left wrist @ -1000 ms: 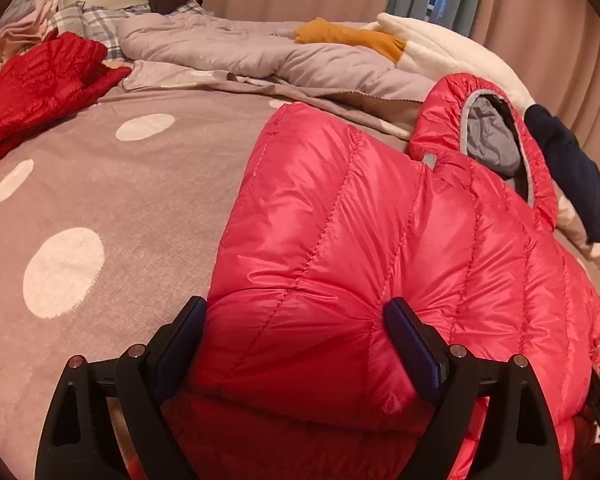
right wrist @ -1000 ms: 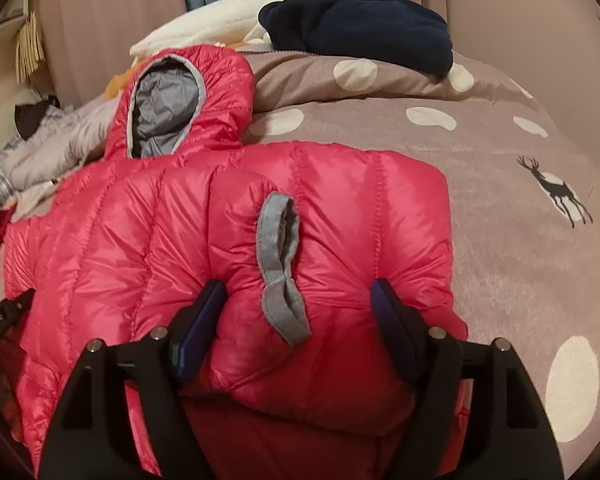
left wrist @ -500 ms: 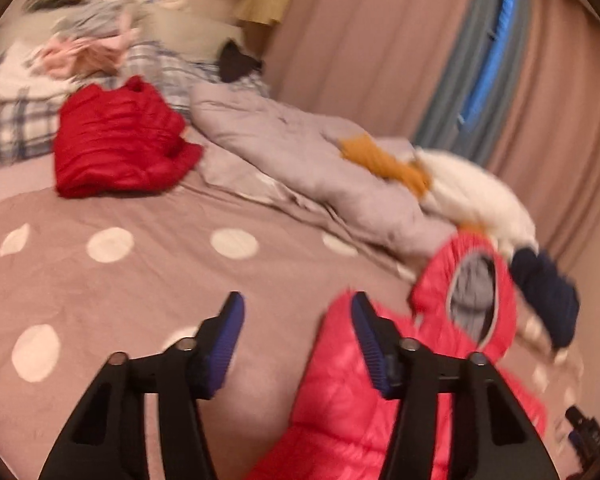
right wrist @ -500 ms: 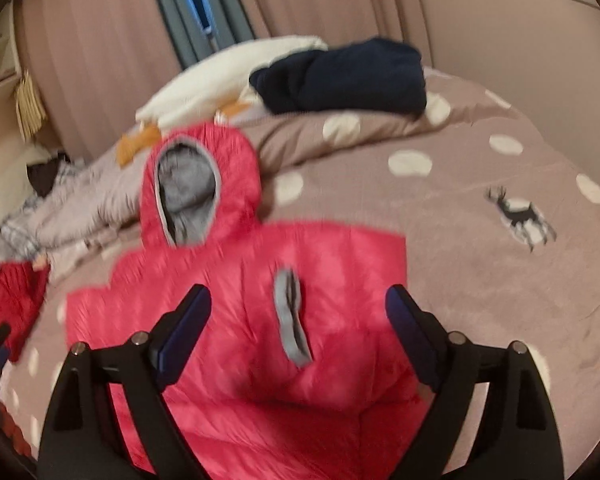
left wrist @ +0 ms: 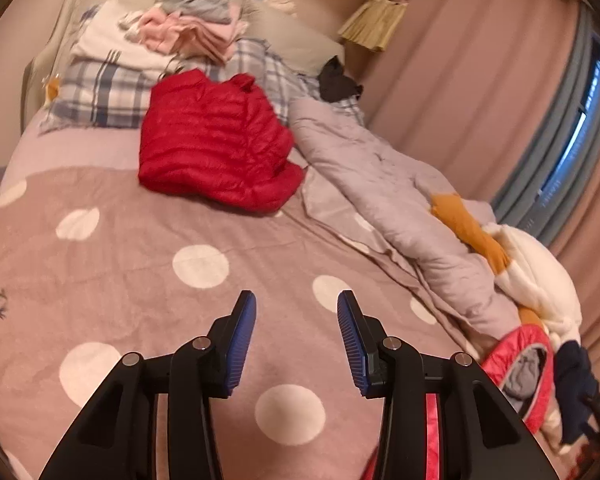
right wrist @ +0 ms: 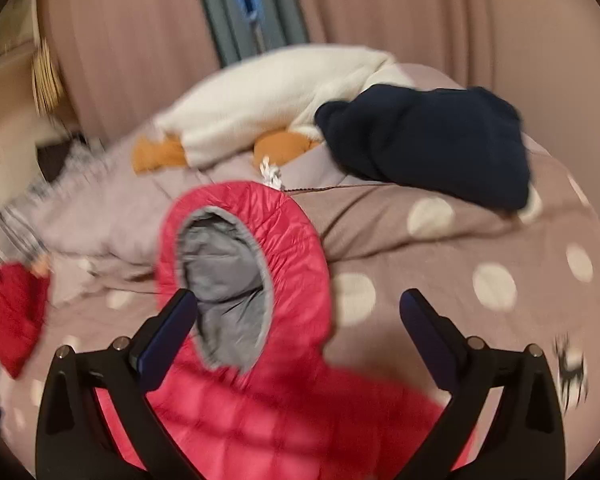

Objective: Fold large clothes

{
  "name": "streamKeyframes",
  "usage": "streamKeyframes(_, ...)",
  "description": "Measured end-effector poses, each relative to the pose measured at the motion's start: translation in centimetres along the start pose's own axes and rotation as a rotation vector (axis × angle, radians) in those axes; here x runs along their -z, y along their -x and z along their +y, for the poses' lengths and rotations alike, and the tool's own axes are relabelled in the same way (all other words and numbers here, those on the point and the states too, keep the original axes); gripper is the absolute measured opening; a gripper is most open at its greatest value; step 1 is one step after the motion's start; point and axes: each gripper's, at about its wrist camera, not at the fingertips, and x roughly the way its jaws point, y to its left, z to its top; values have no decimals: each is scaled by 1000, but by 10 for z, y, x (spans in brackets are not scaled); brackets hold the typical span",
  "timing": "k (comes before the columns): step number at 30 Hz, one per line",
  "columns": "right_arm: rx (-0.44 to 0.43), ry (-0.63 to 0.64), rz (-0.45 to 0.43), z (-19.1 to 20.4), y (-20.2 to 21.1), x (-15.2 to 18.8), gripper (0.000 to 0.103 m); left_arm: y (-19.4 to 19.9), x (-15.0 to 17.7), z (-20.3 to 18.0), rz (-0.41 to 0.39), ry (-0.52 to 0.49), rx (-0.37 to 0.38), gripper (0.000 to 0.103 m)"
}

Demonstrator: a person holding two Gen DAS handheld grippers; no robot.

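The bed [left wrist: 112,264], under a mauve cover with pale dots, serves as the folding surface, and the other clothes are pushed to its edges, probably to leave the middle free. A lilac quilt [left wrist: 380,184] lies bunched along the far side. A darker red jacket [left wrist: 216,144] sits in a heap near the plaid pillows [left wrist: 100,96], with pink and grey garments stacked above. A white fleece [right wrist: 276,96] and a navy garment [right wrist: 428,140] rest on the raised end of the cover beyond the hood.

The pink jacket [right wrist: 284,412] lies flat on the bed directly under the right gripper [right wrist: 298,320], its body spread toward the camera. It is a quilted, shiny down piece, puffy enough that folds may spring back. Its hood [right wrist: 240,276] lies open side up past the shoulders, showing a grey lining and a grey elastic rim. In the left view only a strip of the jacket and the hood show at the lower right.

The right gripper's fingers have just been opening and stand wide apart, nothing pinched; the left finger overlaps the hood rim in view, but contact cannot be told through the blur. The left gripper [left wrist: 296,320] has just been closing; its fingers are partway apart over bare cover, holding nothing. Both appear lifted clear, likely between one fold and the next.
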Motion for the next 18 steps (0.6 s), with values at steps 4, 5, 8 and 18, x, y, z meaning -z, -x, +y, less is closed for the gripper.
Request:
streamKeyframes(4,-53,-87,9,-12,-64,-21,101,-16,17,3,27,-27,-19,42)
streamKeyframes(5,-59,-133,10,-17,-81,-24,101,-21,22,3,38,-41,-28,42)
streamKeyframes(8,-118,-186,51,-23,-118,-24,91,-33,33,4,58,-61,-36,42)
streamKeyframes(18,-171,-131,-66,1,-59,-17,9,-32,46,-3,63,-86,13,42)
